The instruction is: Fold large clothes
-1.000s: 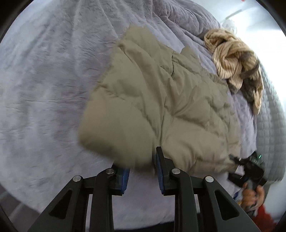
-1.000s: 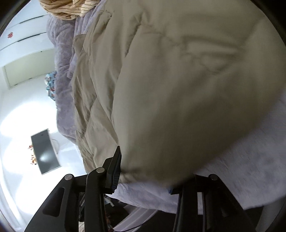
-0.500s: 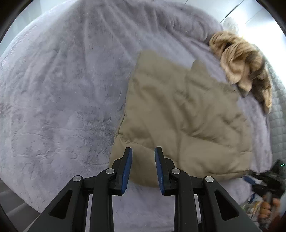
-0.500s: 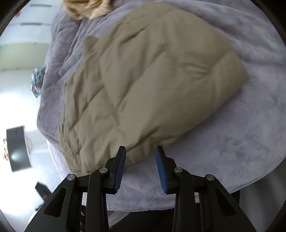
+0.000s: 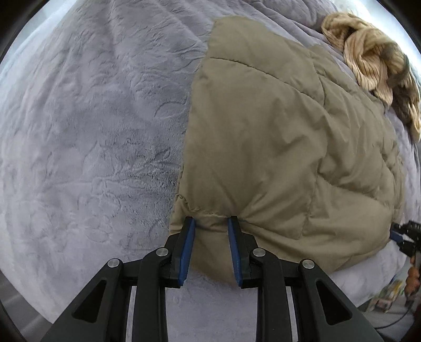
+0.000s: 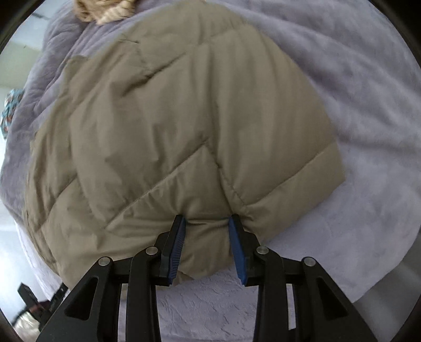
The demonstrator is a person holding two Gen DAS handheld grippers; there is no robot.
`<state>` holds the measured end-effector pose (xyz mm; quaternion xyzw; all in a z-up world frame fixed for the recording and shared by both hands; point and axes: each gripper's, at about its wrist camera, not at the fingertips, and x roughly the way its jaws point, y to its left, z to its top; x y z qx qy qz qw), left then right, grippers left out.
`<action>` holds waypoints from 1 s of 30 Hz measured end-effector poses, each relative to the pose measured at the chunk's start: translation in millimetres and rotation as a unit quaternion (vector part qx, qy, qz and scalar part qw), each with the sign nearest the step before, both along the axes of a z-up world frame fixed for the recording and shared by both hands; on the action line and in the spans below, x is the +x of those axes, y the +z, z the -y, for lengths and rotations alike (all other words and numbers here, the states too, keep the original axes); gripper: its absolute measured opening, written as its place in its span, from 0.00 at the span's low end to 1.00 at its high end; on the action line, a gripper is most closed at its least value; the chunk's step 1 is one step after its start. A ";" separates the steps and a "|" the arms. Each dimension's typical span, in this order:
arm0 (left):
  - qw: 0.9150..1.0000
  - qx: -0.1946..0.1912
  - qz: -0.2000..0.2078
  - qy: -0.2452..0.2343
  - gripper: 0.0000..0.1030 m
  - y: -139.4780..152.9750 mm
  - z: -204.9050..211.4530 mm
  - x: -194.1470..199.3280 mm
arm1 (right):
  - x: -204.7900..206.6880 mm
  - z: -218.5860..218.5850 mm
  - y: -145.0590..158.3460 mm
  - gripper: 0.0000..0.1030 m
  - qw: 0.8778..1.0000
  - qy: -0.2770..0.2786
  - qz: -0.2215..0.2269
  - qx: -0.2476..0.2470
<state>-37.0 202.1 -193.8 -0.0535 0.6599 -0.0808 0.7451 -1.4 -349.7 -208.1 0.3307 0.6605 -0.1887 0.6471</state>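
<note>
A khaki quilted puffer jacket [image 5: 276, 136] lies folded on a grey plush blanket [image 5: 92, 131]; it also shows in the right wrist view [image 6: 171, 126]. My left gripper [image 5: 211, 221] is open, its blue-padded fingers straddling the jacket's near left edge. My right gripper [image 6: 206, 218] is open, its fingers straddling the jacket's near edge, with fabric bulging between them. The right gripper also shows at the right edge of the left wrist view [image 5: 405, 236].
A tan striped garment [image 5: 373, 60] lies bunched at the far right of the bed, and shows at the top of the right wrist view [image 6: 105, 10]. The blanket [image 6: 368, 105] spreads around the jacket. The bed edge and floor are beyond the right side.
The jacket was lifted and dropped flat a second ago. Both grippers have since moved in closer, and their open fingers now straddle the jacket's near edge.
</note>
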 end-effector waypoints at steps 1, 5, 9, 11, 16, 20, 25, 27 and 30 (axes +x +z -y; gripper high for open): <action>1.000 0.004 0.002 0.001 0.26 4.6 1.2 -0.4 | 1.3 -0.7 -1.4 0.37 1.000 -0.002 -0.002 -0.001; 0.999 0.020 0.023 0.021 0.26 23.9 -3.0 1.0 | 12.3 -8.5 -1.7 0.37 1.000 0.009 -0.016 -0.017; 0.998 0.034 0.052 0.033 0.32 42.0 -8.9 6.8 | 33.4 -27.7 10.1 0.37 0.998 0.015 -0.034 -0.047; 0.996 0.031 0.068 0.048 0.78 51.4 -11.3 10.9 | 42.7 -41.0 19.2 0.37 0.997 0.025 -0.031 -0.063; 0.995 0.025 0.085 0.045 0.87 58.8 -13.1 18.9 | 64.3 -84.8 46.0 0.37 0.993 0.085 0.001 -0.079; 0.996 0.021 0.071 0.044 0.87 54.6 -12.3 21.1 | 85.5 -124.2 51.9 0.37 0.989 0.140 0.017 -0.050; 0.996 0.019 0.078 0.037 0.96 58.3 -9.8 18.0 | 97.2 -158.1 53.5 0.53 0.984 0.172 0.028 -0.019; 0.996 0.017 0.080 0.032 0.96 60.0 -9.5 16.8 | 100.5 -166.8 53.0 0.53 0.984 0.177 0.031 -0.012; 0.996 0.016 0.080 0.027 0.96 59.3 -9.6 21.3 | 102.5 -177.1 47.5 0.53 0.984 0.177 0.028 0.000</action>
